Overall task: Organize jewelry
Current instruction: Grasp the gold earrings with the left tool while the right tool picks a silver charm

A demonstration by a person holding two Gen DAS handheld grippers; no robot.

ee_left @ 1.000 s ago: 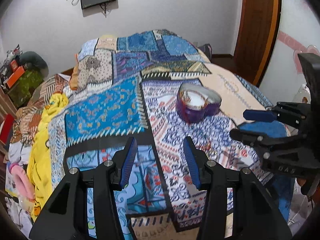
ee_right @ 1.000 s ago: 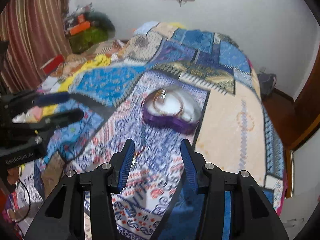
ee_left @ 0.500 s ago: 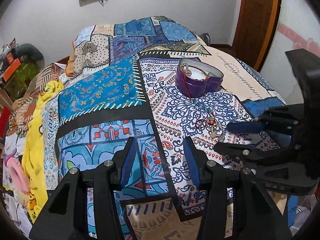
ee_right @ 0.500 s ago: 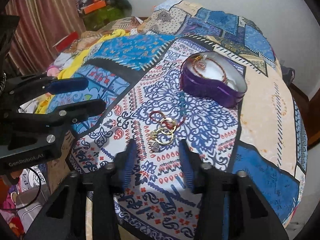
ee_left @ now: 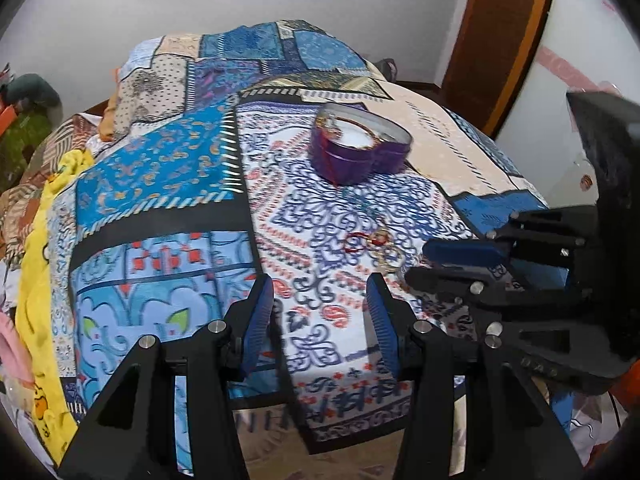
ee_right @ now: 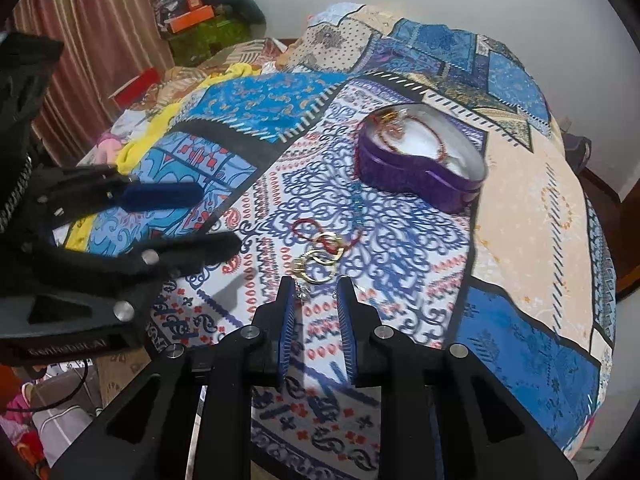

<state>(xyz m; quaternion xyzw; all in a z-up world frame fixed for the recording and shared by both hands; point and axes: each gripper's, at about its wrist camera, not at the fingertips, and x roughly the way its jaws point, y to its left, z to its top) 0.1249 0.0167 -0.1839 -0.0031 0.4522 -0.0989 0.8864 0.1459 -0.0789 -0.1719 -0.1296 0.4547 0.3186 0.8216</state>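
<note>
Purple heart box [ee_right: 420, 172] on the bed [ee_right: 520, 208] already holds a red bracelet, but gold hoops [ee_right: 320, 266] and red rings lie loose just ahead of my right gripper [ee_right: 314, 300], fingers narrowly apart, empty; left gripper [ee_left: 320, 300] wide apart, idle.

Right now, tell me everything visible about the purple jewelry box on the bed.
The purple jewelry box is heart-shaped, with shiny purple walls, a silvery rim and a white lining. It sits lidless and upright on the patterned bedspread, beyond the loose gold rings. Inside lie a red cord bracelet and small gold pieces. Neither gripper touches it.
</note>
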